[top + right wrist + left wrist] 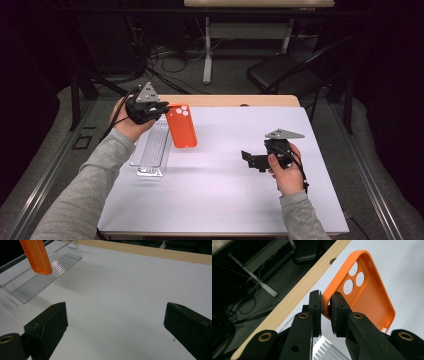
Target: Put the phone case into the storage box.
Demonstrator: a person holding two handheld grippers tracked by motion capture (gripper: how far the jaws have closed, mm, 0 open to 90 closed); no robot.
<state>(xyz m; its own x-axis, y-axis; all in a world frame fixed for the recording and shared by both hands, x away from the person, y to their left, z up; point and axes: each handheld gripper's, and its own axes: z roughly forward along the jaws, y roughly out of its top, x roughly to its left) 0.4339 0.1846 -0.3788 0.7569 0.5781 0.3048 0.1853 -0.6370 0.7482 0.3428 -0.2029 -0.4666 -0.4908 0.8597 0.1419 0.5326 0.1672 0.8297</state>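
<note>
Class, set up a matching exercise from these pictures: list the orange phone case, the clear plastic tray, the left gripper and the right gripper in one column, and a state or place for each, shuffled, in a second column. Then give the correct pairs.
Column one:
1. orange phone case
2. clear plastic tray
3. left gripper
4. right gripper

Column two:
A. jaws wide apart with nothing between them
B. lying on the white table
C. held up off the table by one edge
D. jaws shut on a thin rim

Pairs: 1-C, 2-B, 3-D, 4-A
</note>
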